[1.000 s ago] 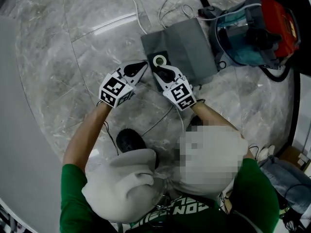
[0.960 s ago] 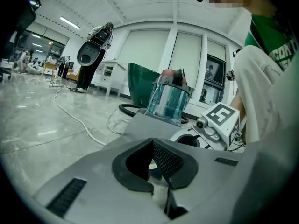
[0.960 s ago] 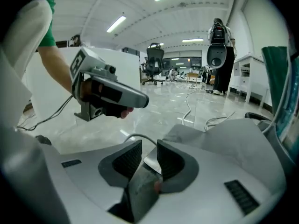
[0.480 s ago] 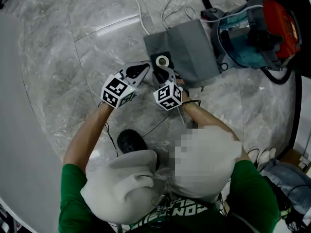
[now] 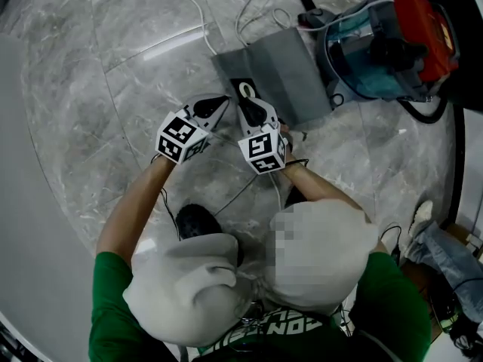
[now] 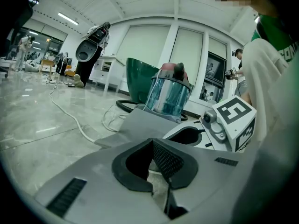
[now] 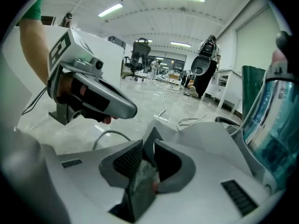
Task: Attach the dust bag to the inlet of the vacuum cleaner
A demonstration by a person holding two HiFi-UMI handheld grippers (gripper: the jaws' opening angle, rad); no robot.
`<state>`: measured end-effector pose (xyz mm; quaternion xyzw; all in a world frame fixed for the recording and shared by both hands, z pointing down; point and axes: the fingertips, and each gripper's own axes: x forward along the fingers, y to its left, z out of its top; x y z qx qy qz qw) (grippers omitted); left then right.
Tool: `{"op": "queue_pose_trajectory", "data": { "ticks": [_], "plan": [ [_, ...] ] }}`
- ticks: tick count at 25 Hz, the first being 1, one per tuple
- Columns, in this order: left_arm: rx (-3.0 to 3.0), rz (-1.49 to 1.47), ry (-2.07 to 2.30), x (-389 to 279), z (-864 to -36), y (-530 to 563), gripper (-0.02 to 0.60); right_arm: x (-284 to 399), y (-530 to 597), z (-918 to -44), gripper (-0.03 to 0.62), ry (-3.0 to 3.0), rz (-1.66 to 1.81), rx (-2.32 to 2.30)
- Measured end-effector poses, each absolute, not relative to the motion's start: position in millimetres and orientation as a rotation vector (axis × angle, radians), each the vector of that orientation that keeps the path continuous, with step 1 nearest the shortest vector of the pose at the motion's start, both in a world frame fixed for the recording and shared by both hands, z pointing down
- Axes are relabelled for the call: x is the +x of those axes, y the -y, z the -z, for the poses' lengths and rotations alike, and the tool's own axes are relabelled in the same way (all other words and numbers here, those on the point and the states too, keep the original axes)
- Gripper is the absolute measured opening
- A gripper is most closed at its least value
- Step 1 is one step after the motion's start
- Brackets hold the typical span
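Right gripper view shows the right gripper [image 7: 145,149] with jaws that have just been closing, now pinched on a grey fold of the dust bag [image 5: 287,74]; the left gripper [image 6: 152,147] has its jaws drawn together at the tips, empty; the bag lies flat on the marble floor [image 5: 113,89], just beside the vacuum cleaner [image 5: 385,44].

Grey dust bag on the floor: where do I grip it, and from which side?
Grip the dark collar plate at the near end of the flat grey fabric dust bag, beside its white ring, coming low from that edge; lying flat, it probably offers only edges.
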<state>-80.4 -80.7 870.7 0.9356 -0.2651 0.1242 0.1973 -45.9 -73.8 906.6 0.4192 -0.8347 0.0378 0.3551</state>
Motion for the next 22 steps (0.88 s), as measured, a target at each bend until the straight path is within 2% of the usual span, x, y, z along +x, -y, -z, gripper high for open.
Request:
{"op": "queue_pose_trajectory", "data": {
  "ticks": [4, 10, 13, 22],
  "plan": [
    [2.631, -0.365, 0.701, -55, -869, 87, 0.002, -32, 78, -902, 0.043, 2.153, -0.106, 1.131],
    [2.655, -0.379, 0.663, -32, -862, 92, 0.002, -12, 87, -906, 0.041, 2.101, -0.115, 1.197],
    [2.659, -0.386, 0.665, -27, -861, 96, 0.002, 5, 94, -903, 0.020, 2.070, -0.112, 1.272],
    [2.710, -0.409, 0.640, -16, -842, 105, 0.002, 26, 105, -889, 0.012, 2.155, -0.266, 1.290]
  ]
}}
